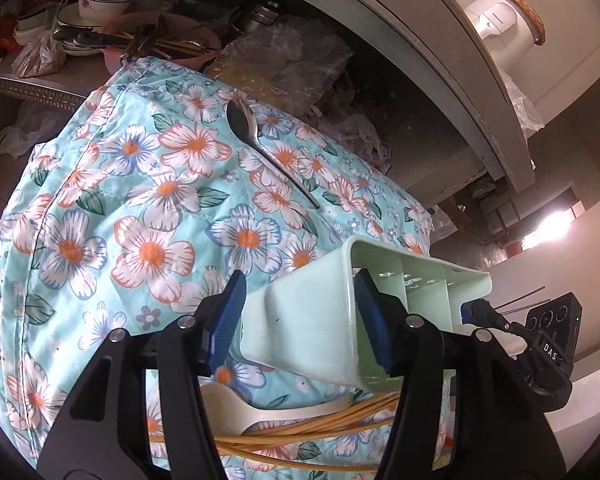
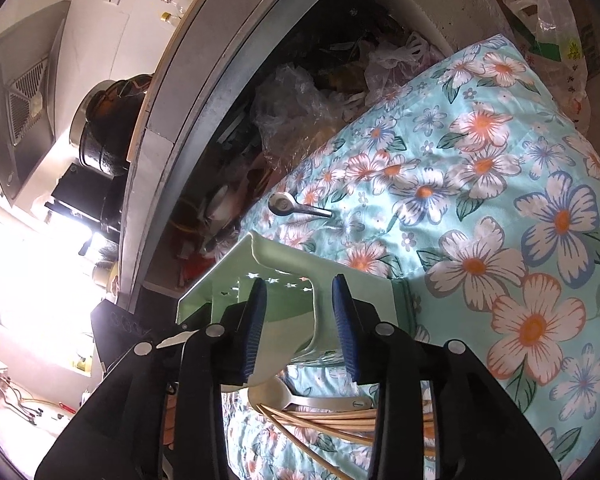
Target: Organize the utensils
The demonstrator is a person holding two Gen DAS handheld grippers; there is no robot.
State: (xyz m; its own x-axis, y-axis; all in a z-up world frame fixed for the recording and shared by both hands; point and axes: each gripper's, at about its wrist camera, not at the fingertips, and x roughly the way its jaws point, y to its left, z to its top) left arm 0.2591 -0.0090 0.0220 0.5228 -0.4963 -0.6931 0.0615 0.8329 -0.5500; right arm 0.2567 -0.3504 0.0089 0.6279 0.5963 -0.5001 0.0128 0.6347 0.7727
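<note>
Left gripper (image 1: 300, 316) is straddling the pale green utensil holder (image 1: 332, 320), which is lying tipped on its side on the flowered cushion (image 1: 140, 208); a gap is showing at its left pad, so it is reading as released. Right gripper (image 2: 300, 328) is bracketing the holder's open end with pads clear of the walls, likewise released.

Progress is judged as early. No utensil is showing in the compartments. A metal spoon (image 1: 260, 148) is lying apart on the cushion, while a cream plastic spoon (image 1: 252, 416) and bamboo chopsticks (image 1: 320, 432) are lying in a heap beneath the holder. Holder still needs standing upright and loading.

Left wrist view is showing a shelf of stacked bowls (image 1: 104, 2) and the other gripper's body. Right wrist view is showing the holder's perforated base, a black pot (image 2: 112, 136) and an extractor hood (image 2: 20, 104).
</note>
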